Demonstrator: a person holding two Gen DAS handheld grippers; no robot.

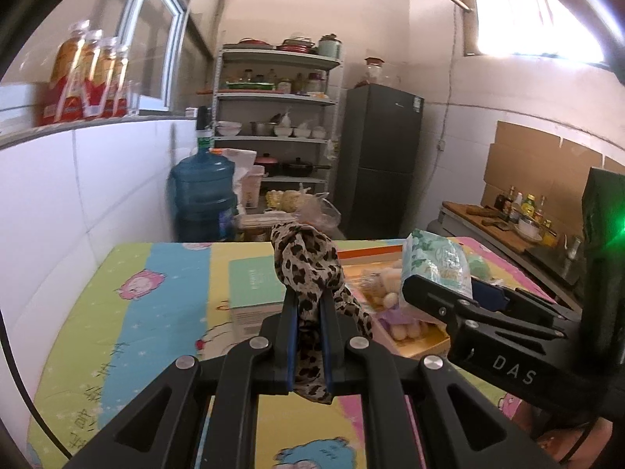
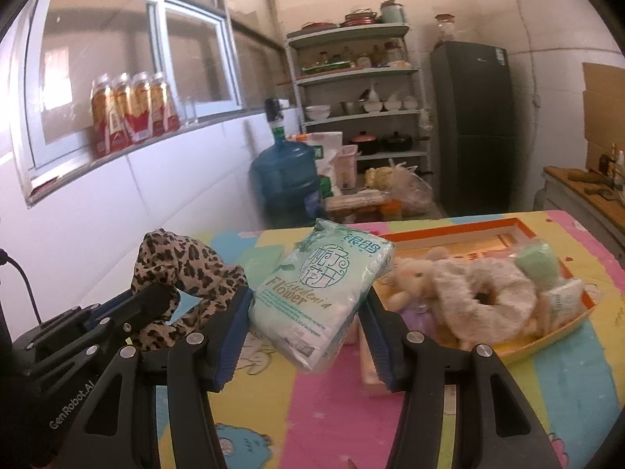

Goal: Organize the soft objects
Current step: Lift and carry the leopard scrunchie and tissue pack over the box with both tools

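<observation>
My left gripper (image 1: pixel 308 301) is shut on a leopard-print cloth (image 1: pixel 306 265), which bunches above the fingertips and hangs down between the jaws over the table. From the right wrist the same cloth (image 2: pixel 175 269) and left gripper (image 2: pixel 156 305) show at the left. My right gripper (image 2: pixel 306 305) is shut on a pale green tissue pack (image 2: pixel 320 293), tilted and held above the table; it also shows as the tissue pack (image 1: pixel 437 262) in the left wrist view. An orange-rimmed tray (image 2: pixel 547 336) on the right holds a plush toy (image 2: pixel 465 289) and other soft items.
A colourful cartoon mat (image 1: pixel 117 312) covers the table. A teal-covered box (image 1: pixel 256 285) lies on it beyond the left gripper. Behind stand a blue water jug (image 1: pixel 203 195), a shelf of dishes (image 1: pixel 273 117), a dark fridge (image 1: pixel 379 156) and a tiled wall at left.
</observation>
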